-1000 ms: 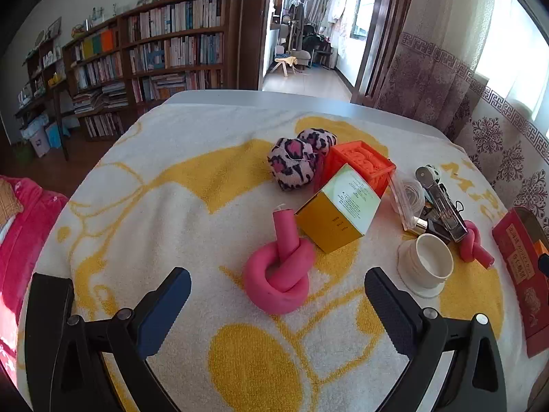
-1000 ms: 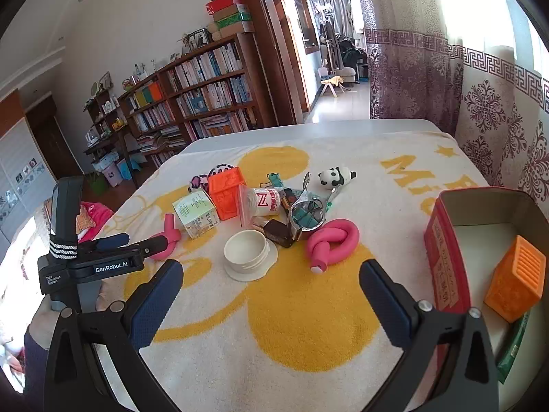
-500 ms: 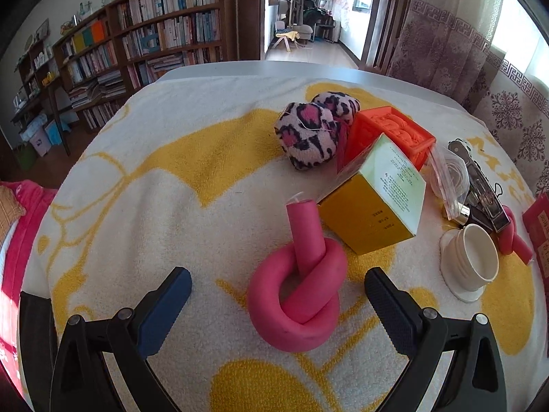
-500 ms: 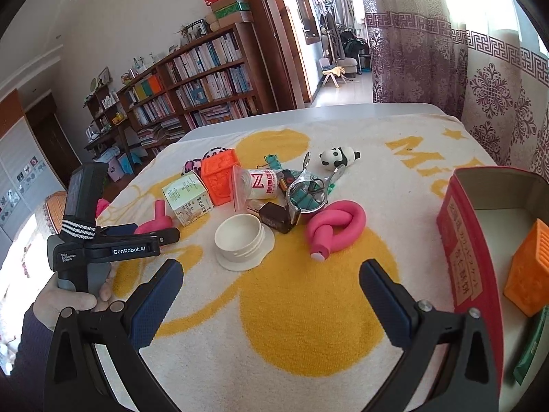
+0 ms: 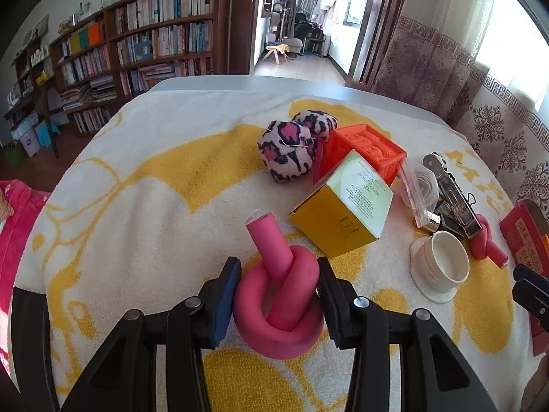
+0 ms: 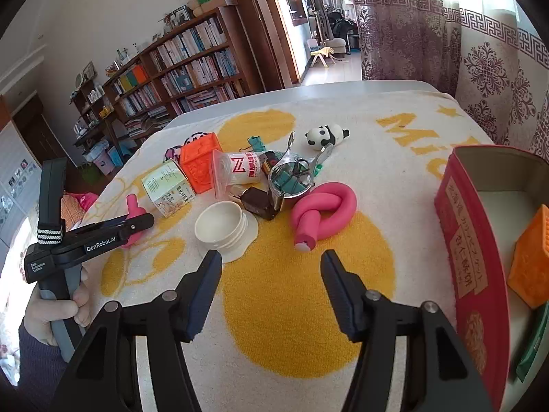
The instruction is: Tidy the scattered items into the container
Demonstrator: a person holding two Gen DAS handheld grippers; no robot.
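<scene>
The left gripper point(image 5: 278, 295) is pinching a knotted pink foam tube point(image 5: 279, 304), with one finger pressed on each side of the knot. This tube lies on the white and yellow towel point(image 5: 164, 185), at the near left side of the pile.

There are two pink foam tubes. The second knotted pink foam tube point(image 6: 324, 211) lies near the middle of the towel, just in front of the right gripper point(image 6: 271, 288). That gripper is spread apart and holds nothing.

Between the two tubes sits one white plastic cup point(image 6: 221, 223). Just beyond the first tube is one green and gold cardboard box point(image 5: 346, 206), and behind it one orange rubber block point(image 5: 363, 151) and one pink spotted plush toy point(image 5: 291, 147). Far back lies one small panda toy point(image 6: 326, 134).

One red tin box point(image 6: 470, 261) stands open on the right. Inside it is one orange ridged block point(image 6: 532, 261).
</scene>
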